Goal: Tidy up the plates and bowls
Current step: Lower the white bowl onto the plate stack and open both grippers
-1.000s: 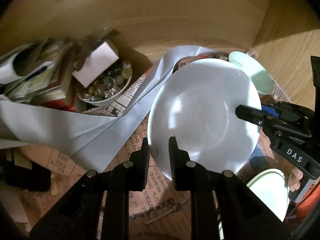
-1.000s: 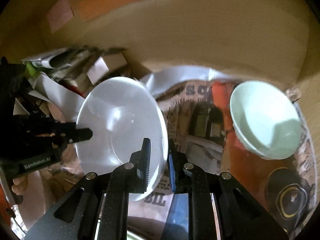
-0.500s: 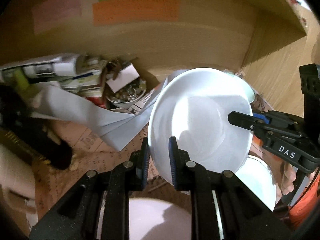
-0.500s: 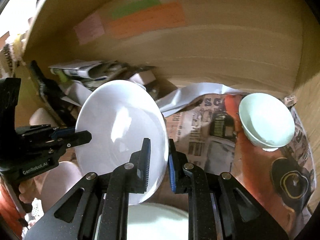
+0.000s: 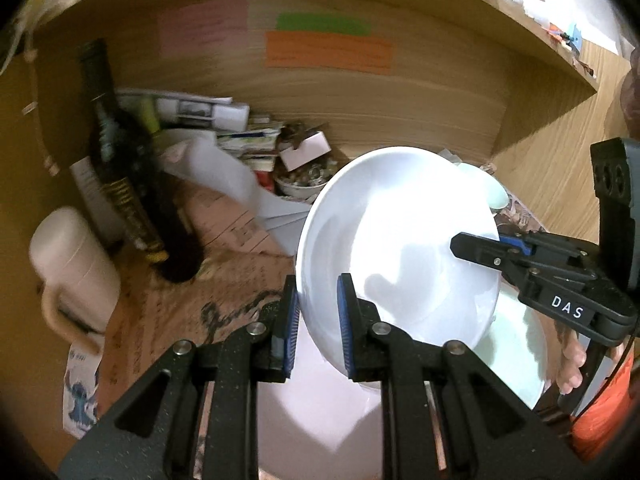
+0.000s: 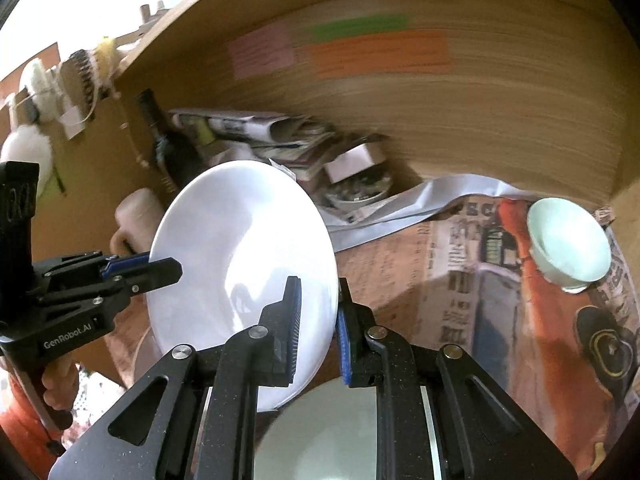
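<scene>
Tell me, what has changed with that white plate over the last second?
Both grippers, left and right, have lifted the white plate and drawn it back from the shelf's rear wall, so more of the shelf shows. Nothing was let go: each stays clamped on its rim. The pale green bowl on the newspaper stayed put.

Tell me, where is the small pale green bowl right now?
The pale green bowl sits on the newspaper at the far right of the right wrist view, near the shelf's back corner, well apart from the white plate.
</scene>
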Motion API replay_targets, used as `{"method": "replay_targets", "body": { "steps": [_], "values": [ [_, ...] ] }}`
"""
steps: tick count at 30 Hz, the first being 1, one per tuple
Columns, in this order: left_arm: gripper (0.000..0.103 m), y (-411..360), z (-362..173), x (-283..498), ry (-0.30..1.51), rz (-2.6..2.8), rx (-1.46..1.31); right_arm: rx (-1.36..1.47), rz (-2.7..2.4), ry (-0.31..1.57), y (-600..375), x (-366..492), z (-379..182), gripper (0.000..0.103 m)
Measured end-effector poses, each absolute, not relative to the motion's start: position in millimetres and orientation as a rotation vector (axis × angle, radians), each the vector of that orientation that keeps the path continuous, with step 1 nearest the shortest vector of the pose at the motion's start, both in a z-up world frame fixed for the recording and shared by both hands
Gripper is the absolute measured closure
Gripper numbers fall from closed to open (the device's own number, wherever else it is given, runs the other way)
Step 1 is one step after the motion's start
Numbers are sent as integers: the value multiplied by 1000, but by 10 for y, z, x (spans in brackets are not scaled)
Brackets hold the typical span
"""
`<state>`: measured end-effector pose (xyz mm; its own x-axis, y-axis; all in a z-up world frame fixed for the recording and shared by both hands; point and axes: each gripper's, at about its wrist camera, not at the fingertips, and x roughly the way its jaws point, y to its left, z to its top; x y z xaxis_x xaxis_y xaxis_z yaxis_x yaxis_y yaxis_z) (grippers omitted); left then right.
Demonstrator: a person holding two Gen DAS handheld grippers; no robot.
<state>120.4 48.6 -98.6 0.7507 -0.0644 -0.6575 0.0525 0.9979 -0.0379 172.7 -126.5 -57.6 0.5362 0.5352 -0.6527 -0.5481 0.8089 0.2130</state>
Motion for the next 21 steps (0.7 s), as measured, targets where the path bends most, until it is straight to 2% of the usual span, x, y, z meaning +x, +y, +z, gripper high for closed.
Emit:
{"method": "replay_targets", "body": {
  "steps": [10,21],
  "values": [
    [85,766,-1118,791,729,-1,-67,-40,709,803,-1016,1450,-739,88],
    [85,915,-1418,709,789,32,-106,-79,721,862,-844,1330,-982,88]
  ]
}}
